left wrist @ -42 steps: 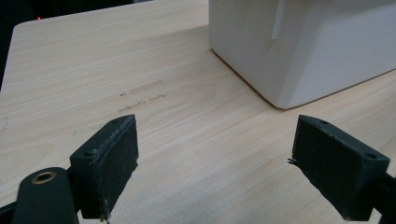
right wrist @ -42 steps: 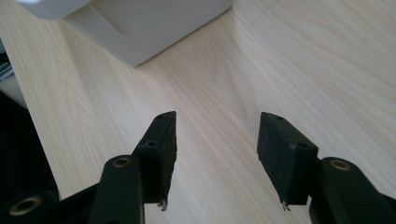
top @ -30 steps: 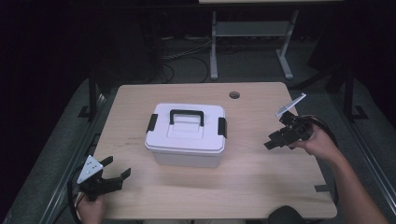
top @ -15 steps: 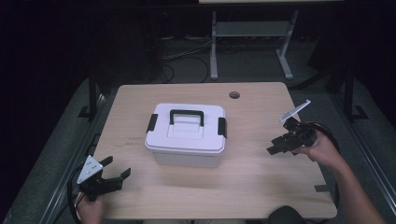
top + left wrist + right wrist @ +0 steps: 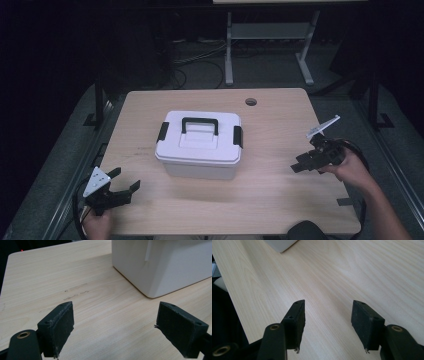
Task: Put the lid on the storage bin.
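Your left gripper (image 5: 121, 191) sits at the near left corner of the table (image 5: 280, 200), its fingers (image 5: 58, 325) spread wide with nothing but bare wood between them. Your right gripper (image 5: 301, 164) is over the table's right side, near its edge and well apart from the left one; its fingers (image 5: 295, 320) also stand apart and empty. Farther in, between the two and roughly at the table's middle, stands the white storage box (image 5: 200, 147), lid on, black handle lying flat, a black latch at each end. Beyond it, a round cable hole (image 5: 251, 102) marks the far edge.
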Tool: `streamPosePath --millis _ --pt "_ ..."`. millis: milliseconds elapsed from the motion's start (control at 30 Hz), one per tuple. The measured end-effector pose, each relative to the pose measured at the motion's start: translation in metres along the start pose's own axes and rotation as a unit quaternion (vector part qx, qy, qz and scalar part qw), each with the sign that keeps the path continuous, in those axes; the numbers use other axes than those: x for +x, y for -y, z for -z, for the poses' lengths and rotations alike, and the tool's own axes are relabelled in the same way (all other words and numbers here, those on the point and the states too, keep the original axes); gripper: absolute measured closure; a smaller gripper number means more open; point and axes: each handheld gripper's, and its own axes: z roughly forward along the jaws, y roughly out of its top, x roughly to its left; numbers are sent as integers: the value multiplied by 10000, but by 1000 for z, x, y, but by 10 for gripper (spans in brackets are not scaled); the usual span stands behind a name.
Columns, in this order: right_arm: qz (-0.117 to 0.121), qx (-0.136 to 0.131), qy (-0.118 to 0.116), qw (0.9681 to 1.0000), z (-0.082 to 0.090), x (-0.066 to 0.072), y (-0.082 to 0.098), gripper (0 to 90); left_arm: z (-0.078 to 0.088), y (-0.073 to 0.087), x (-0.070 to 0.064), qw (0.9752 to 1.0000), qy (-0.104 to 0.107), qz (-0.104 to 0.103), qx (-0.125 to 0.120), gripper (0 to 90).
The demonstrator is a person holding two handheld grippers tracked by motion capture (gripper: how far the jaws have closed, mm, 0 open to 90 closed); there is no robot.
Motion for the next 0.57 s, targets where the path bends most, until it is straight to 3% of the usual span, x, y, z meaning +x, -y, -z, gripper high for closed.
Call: streamPosePath --millis 567 --pt "-162 -19 -50 9999 -3 -1 23 429 -2 -1 -3 10000 12 -47 7 137"
